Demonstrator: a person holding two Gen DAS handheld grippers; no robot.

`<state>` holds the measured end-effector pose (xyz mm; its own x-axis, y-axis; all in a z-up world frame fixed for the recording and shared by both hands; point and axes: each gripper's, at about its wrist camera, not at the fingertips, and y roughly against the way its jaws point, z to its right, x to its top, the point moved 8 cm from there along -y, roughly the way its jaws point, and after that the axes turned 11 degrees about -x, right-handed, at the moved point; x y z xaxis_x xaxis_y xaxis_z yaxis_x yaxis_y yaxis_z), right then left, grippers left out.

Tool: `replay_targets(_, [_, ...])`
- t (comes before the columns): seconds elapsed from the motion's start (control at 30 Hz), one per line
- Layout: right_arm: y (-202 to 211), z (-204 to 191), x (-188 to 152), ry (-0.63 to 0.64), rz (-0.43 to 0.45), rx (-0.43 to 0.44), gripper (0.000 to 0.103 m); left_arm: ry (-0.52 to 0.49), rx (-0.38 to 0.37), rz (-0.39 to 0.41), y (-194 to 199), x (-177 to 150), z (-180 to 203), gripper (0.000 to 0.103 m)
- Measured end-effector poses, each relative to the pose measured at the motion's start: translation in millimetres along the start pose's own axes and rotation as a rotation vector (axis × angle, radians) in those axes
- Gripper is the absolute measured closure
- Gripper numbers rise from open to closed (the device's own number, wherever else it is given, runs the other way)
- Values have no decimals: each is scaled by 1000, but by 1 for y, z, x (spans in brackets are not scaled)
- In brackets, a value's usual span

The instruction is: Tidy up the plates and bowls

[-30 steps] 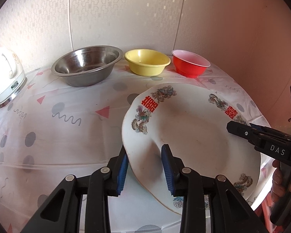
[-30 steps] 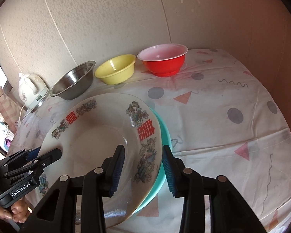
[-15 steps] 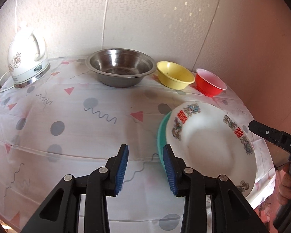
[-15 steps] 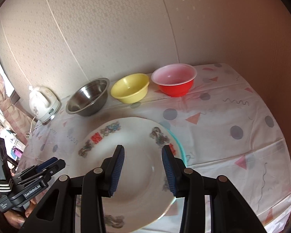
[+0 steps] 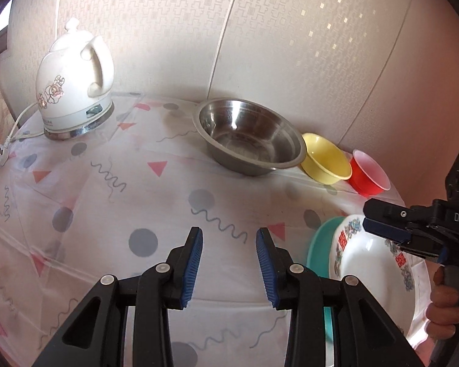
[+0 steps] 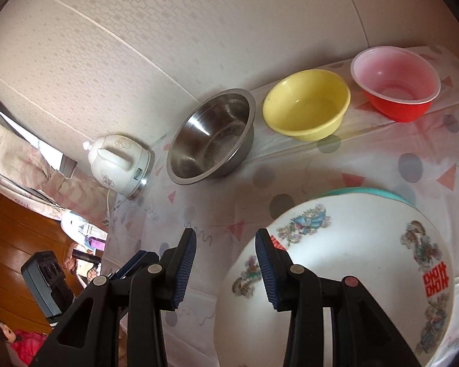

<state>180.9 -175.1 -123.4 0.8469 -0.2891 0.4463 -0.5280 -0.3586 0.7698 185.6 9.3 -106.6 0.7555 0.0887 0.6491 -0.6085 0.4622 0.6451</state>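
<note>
**Hovering over the table, both grippers empty, plates stacked at the near right edge**

Left gripper: fingers apart, nothing between the blue pads, only bare tablecloth behind the gap. Right gripper: fingers apart too, nothing pinched. Its right finger overlaps the white plate's rim in the right wrist view, but I can't tell if it touches; the gap itself shows only tablecloth.

White plate, with red characters and dragon prints on the rim, sits on top of the teal plate. Only a crescent of teal shows past the white rim. The stack sits at the table's near right side, well apart from the bowls.

Bowls line up along the wall, all upright and empty:
- steel bowl, leftmost of the three
- yellow bowl, just beside the steel one; contact unclear
- red bowl with a pale inside, just beside the yellow one, nearest the right-hand corner

White kettle stands on its base at the far left, cord and plug trailing to the table edge.

In the left wrist view the right gripper hangs above the white plate's far rim, with the hand on its grip at the frame's right edge.
</note>
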Motion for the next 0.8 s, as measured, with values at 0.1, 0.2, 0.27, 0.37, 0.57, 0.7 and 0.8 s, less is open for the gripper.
replay_targets(0.1, [-16,-8,18,-11,-2,-14,63,17,-35,18,-3,22,-9,66])
replay_targets(0.2, [-29,-13,37,-20,0,-34,65,35,-41,36,-13,46,-22,66])
replay_targets(0.27, [-40,-14,49,-28,-3,-45,65,57,-59,39,-21,63,-30,66])
replay_targets(0.37, [-59,-9,63,-54,-29,-70,65,46,-73,53,-36,89,-40,66])
replay_targets(0.57, [-81,2,74,-74,-81,-106,65,-5,-103,-15,-80,127,-63,66])
replay_targets(0.7, [-92,3,84,-92,-131,-100,65,9,-113,-75,-101,139,-70,66])
replay_targets(0.8, [-103,-2,91,-111,-169,-103,72,16,-92,-118,-110,141,-72,65])
